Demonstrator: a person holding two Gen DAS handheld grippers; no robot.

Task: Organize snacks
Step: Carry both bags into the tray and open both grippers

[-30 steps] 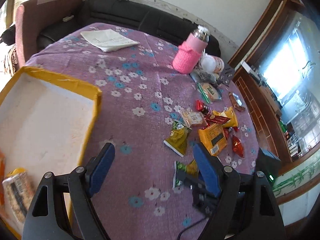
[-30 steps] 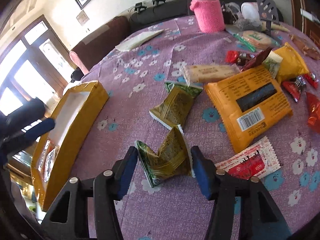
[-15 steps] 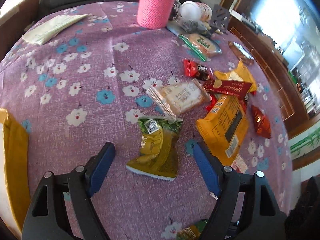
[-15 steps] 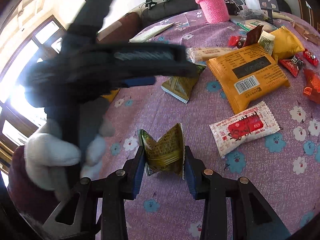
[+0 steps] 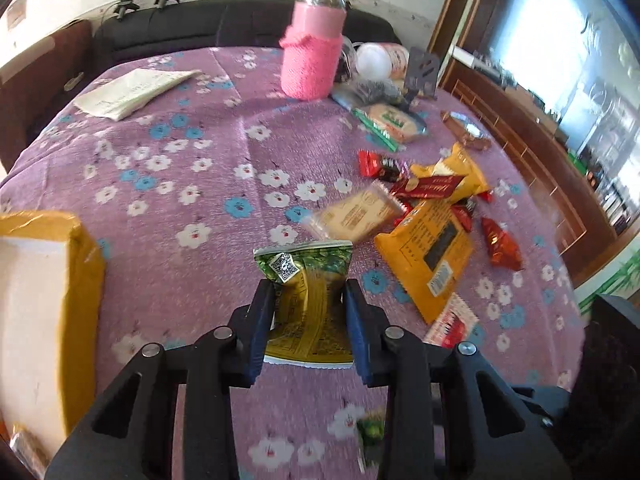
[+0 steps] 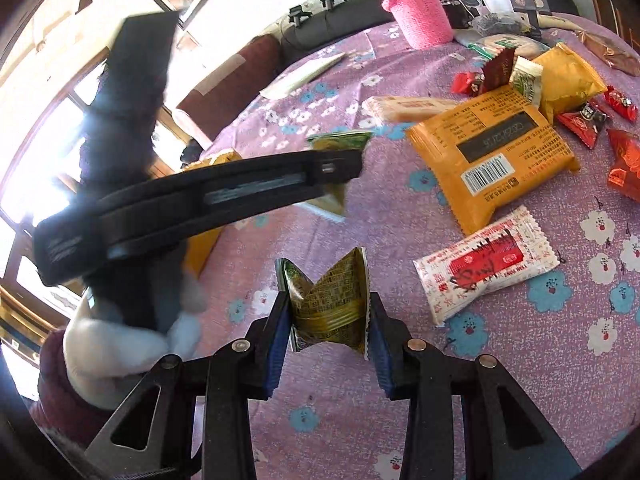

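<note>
My left gripper (image 5: 308, 312) is shut on a green and yellow snack packet (image 5: 310, 304), squeezing its sides on the purple flowered tablecloth (image 5: 192, 168). My right gripper (image 6: 326, 320) is shut on a second green packet (image 6: 328, 304), crumpled into a V shape. In the right wrist view the left gripper (image 6: 336, 176) crosses from the left, held by a white-gloved hand (image 6: 120, 340), over its packet (image 6: 340, 142). The yellow-rimmed box (image 5: 44, 312) with a white floor lies at the left edge.
Loose snacks lie to the right: a large orange pack (image 5: 430, 256), a white and red packet (image 6: 486, 264), a clear biscuit pack (image 5: 356, 216), several small red candies (image 5: 500, 248). A pink-sleeved bottle (image 5: 312, 56), folded paper (image 5: 132, 92) and a black sofa (image 5: 224, 28) stand behind.
My left gripper moved onto the green and yellow packet and closed on it. My right gripper stays shut on its packet and has shifted little.
</note>
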